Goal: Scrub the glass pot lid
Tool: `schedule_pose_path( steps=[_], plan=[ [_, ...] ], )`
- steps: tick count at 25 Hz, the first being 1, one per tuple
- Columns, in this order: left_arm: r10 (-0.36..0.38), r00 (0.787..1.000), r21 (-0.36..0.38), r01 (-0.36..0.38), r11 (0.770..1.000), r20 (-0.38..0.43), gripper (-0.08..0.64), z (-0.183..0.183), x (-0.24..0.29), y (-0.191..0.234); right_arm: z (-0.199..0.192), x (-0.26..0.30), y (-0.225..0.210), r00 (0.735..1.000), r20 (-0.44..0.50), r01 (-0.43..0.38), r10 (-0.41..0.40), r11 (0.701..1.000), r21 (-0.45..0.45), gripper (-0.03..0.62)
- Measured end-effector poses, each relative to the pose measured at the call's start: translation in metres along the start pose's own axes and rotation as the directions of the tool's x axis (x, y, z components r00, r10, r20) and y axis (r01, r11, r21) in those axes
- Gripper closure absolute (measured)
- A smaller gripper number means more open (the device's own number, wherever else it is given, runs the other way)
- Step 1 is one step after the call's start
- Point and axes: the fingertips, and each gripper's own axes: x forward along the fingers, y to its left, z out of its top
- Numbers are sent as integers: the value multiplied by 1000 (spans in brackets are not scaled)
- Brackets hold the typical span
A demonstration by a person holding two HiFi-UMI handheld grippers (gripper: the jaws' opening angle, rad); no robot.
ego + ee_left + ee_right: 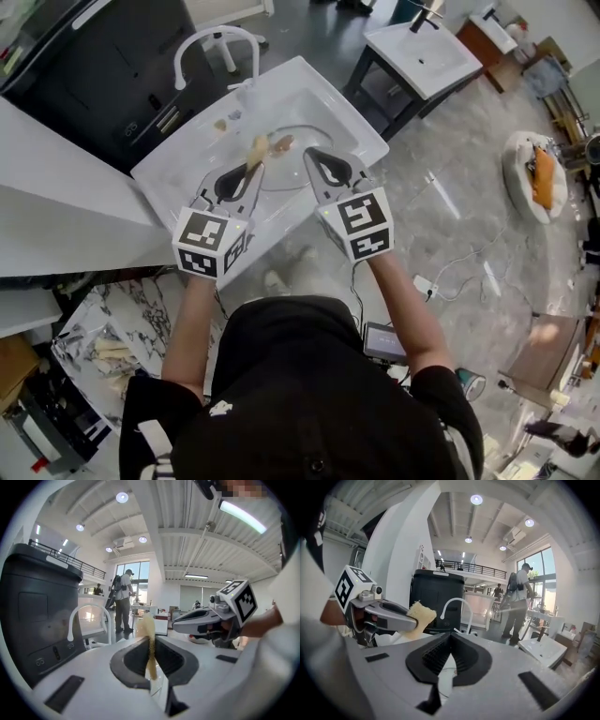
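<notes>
In the head view both grippers hang side by side over a white sink [323, 94]. My left gripper [251, 167] is shut on a yellow sponge [256, 148], which sticks up between its jaws [148, 632]. My right gripper [310, 157] is shut, and I see nothing between its jaws [450, 637]. The right gripper view shows the left gripper [410, 621] with the sponge [421, 614] at its tip. The glass lid [286, 176] shows as a faint round outline in the basin between the two grippers. Whether anything touches it I cannot tell.
A white arched faucet [212, 39] stands at the sink's back. A dark cabinet [84, 75] sits behind it and a second sink [424, 52] at the top right. Cables and a round cushion [534, 173] lie on the floor. A person [123, 599] stands far off.
</notes>
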Motion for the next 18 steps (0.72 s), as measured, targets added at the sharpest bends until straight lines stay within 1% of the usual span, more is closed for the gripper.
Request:
schedule_pose_path(
  steps=[4, 9, 16, 18],
  plan=[
    [32, 997, 16, -33, 999, 68, 541, 29, -11, -3, 26, -11, 0, 999, 53, 4, -3, 1000, -30, 594],
    [44, 993, 39, -49, 998, 114, 541, 58, -15, -13, 51, -26, -4, 994, 113, 5, 0, 999, -47, 592],
    [100, 985, 23, -104, 994, 141, 540, 73, -27, -34, 61, -58, -9, 988, 153, -2, 8, 999, -40, 594],
    [109, 983, 30, -115, 993, 149, 541, 75, -31, -44, 62, -69, -10, 987, 160, -1, 8, 999, -41, 594]
  ],
)
